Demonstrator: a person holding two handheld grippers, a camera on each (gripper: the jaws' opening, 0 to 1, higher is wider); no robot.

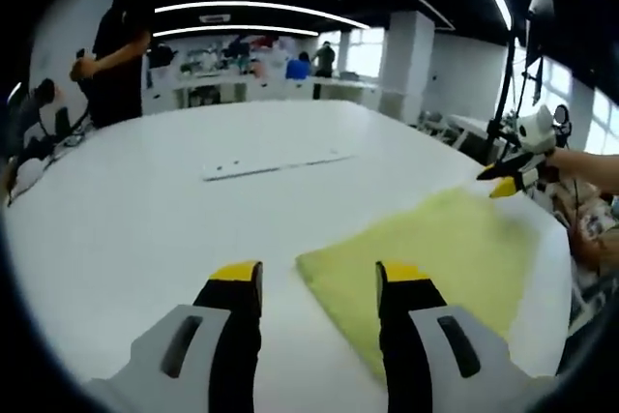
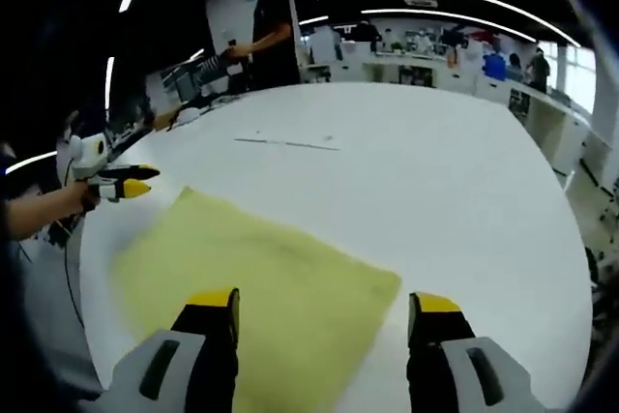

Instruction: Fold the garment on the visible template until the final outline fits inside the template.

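A yellow-green garment (image 1: 435, 249) lies flat on the white table (image 1: 145, 210), folded into a rough rectangle. In the left gripper view my left gripper (image 1: 319, 278) is open, its jaws either side of the cloth's near corner and just above the table. My right gripper (image 1: 513, 179) hovers at the cloth's far right edge, held by a hand. In the right gripper view the garment (image 2: 261, 278) spreads left of centre. My right gripper (image 2: 324, 302) is open over its near edge, with nothing between the jaws. My left gripper (image 2: 126, 181) is at the cloth's far left corner.
A thin flat white strip (image 1: 276, 163) lies on the table beyond the garment, also seen as the strip (image 2: 290, 144). A person in black (image 1: 116, 45) stands at the table's far edge. Desks and other people are behind. The table edge (image 2: 571, 268) curves close on the right.
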